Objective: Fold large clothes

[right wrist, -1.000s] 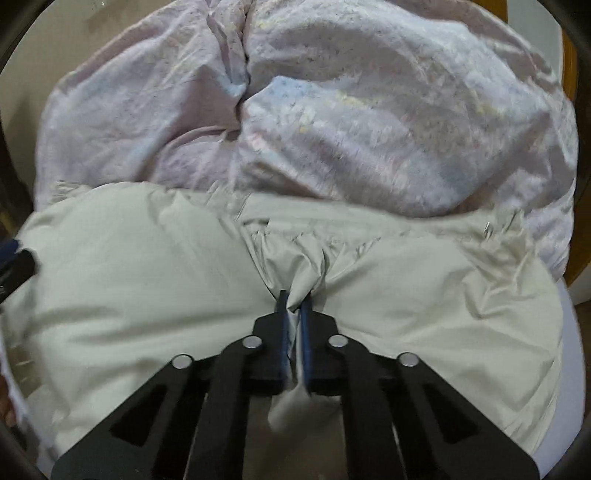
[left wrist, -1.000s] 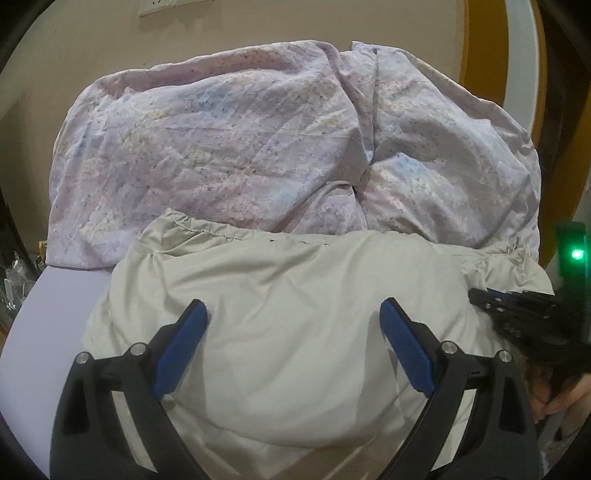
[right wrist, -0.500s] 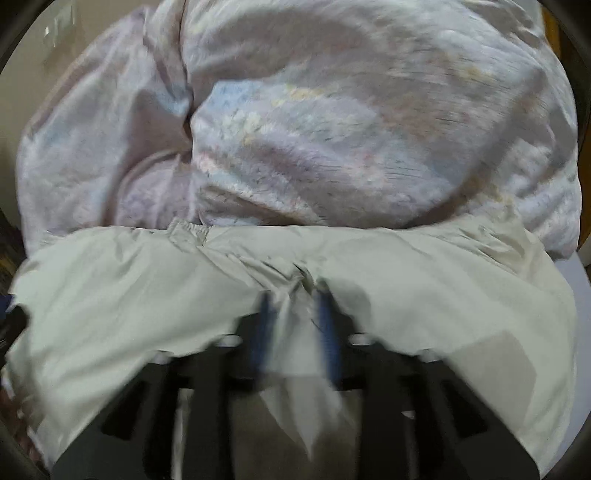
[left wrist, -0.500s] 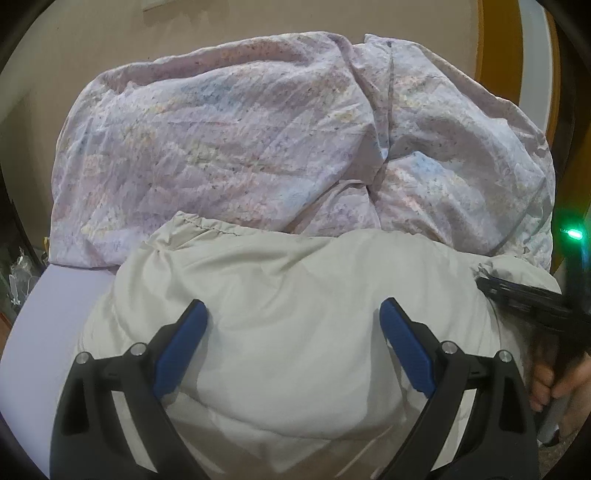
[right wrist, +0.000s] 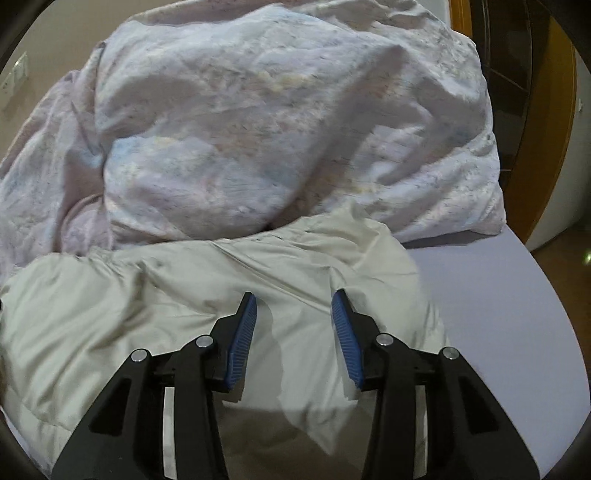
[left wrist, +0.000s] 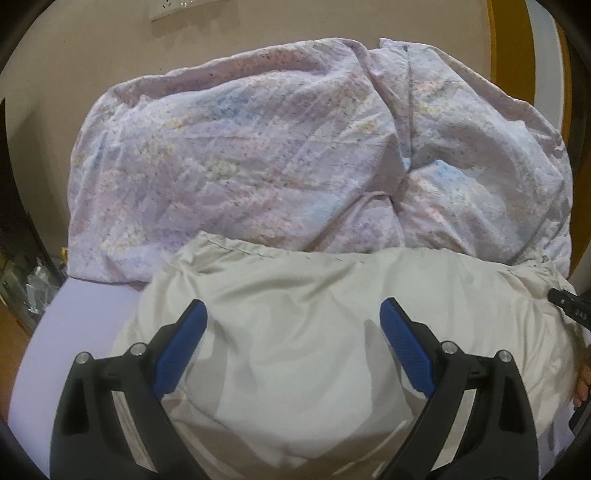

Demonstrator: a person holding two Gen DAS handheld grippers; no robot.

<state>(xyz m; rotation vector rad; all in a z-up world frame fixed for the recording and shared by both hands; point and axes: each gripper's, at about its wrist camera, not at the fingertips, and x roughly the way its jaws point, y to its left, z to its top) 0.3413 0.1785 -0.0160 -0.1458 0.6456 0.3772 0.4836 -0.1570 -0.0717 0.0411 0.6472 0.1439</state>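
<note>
Duvet (left wrist: pixel 295 155) heaped behind garment (left wrist: pixel 314 332) — touching

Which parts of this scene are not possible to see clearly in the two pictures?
- Beige garment: its near edge is hidden behind the left hand-held gripper in the left wrist view.
- Right hand-held gripper: cut off by the left view's right edge.
- Floral quilt: print blurred in the right wrist view.
- Wall plate: cut by the top edge.

both wrist cameras look forward and down along their own fingers, close above the beige garment (left wrist: pixel 295 314) (right wrist: pixel 184 295) — sharing it and the floral duvet (left wrist: pixel 258 155) (right wrist: pixel 277 129) just beyond.
</note>
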